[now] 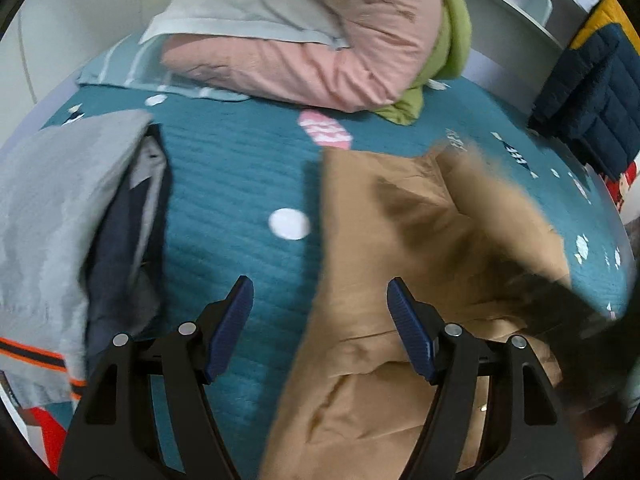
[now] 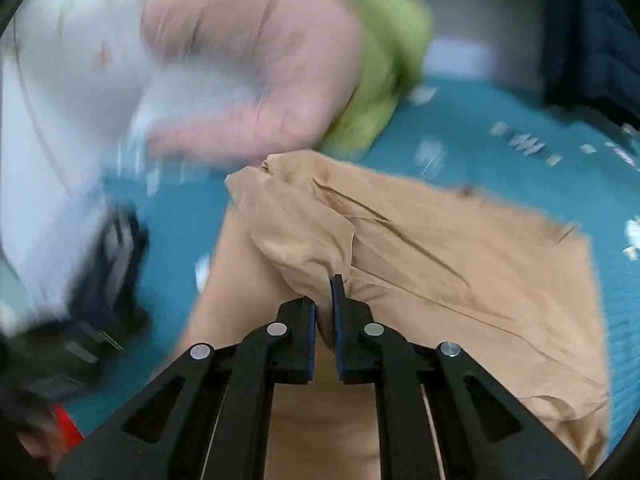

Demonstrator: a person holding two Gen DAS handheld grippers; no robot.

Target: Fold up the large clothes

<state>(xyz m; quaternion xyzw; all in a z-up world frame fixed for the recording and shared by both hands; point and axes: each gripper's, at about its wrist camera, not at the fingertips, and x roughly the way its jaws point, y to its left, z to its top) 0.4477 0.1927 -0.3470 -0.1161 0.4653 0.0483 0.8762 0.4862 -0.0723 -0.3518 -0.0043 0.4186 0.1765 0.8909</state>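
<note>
A tan garment point(image 1: 420, 280) was spread on a teal bedspread point(image 1: 240, 184), toward the right side of the bed as seen from the left wrist camera. The left gripper point(image 1: 320, 320) was held just above the bed with its jaws wide apart and nothing between them; its right finger was seen over the garment's left edge. The right gripper point(image 2: 325, 308) was clamped on a bunched fold of the tan garment point(image 2: 460, 280), which was lifted above the rest of the cloth. A pink quilt point(image 1: 312, 56) with a green blanket point(image 1: 448, 48) beside it was piled at the far end of the bed. Grey clothing point(image 1: 52, 216) was stacked at the left.
</note>
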